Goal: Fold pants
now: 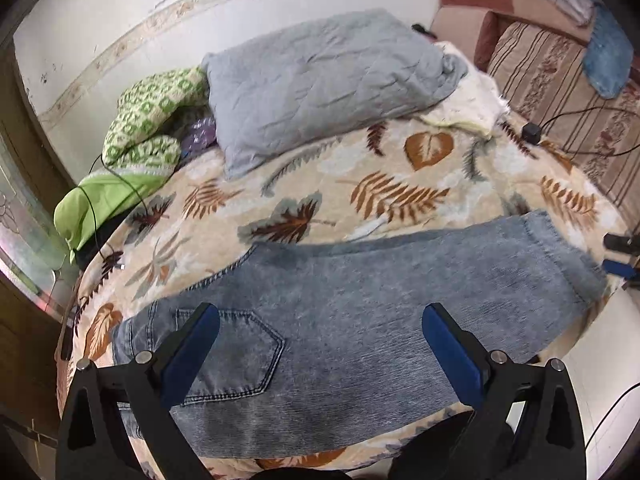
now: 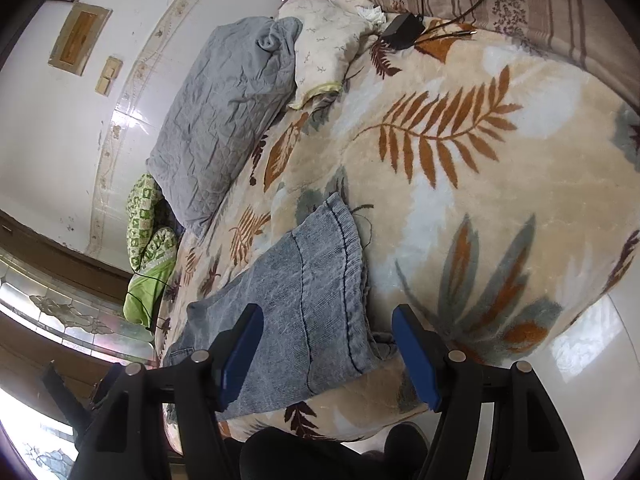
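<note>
Light blue denim pants (image 1: 360,320) lie flat on the leaf-print blanket (image 1: 400,184), folded lengthwise, with the waist and a back pocket (image 1: 240,356) at the left and the leg hems at the right. My left gripper (image 1: 320,352) is open and empty, hovering above the pocket and seat area. In the right wrist view the hem end of the pants (image 2: 312,288) lies below my right gripper (image 2: 328,356), which is open and empty above the hems near the bed's front edge. The right gripper's tips also show at the left wrist view's right edge (image 1: 620,256).
A grey quilted pillow (image 1: 320,84) lies at the back of the bed, with a green patterned cloth (image 1: 148,128) to its left and a white cushion (image 2: 332,40) to its right. A black adapter with cables (image 2: 402,30) sits near the striped sofa (image 1: 560,92). White floor lies right of the bed.
</note>
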Demonstrator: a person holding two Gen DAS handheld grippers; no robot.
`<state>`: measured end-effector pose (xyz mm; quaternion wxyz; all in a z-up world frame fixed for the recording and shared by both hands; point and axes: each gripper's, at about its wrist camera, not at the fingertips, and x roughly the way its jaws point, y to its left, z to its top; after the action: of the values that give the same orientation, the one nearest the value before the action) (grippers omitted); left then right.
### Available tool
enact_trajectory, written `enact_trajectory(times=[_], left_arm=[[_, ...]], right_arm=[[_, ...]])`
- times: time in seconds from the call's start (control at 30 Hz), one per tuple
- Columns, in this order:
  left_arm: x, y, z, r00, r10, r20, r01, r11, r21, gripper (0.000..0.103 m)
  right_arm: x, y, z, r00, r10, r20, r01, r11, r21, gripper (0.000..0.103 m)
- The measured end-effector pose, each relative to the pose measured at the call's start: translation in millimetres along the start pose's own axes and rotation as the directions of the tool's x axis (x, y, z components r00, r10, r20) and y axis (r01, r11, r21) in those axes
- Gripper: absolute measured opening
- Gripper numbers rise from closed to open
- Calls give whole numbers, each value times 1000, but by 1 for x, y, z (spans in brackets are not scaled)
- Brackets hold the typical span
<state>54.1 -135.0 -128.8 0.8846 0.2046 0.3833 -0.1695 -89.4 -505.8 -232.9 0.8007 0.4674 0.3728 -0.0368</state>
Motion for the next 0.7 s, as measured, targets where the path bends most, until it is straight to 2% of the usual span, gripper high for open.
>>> enact_trajectory(times=[0.27,0.7], left_arm=[[44,6,-19,994,63,-93,-65,998,-19,101],[43,13,-17,998,41,-54,-43,998,-37,101]], right_arm=[[28,5,18,996,-24,-87,19,998,-59,71],[60,-4,13,987,-67,-149,61,997,-45,71]])
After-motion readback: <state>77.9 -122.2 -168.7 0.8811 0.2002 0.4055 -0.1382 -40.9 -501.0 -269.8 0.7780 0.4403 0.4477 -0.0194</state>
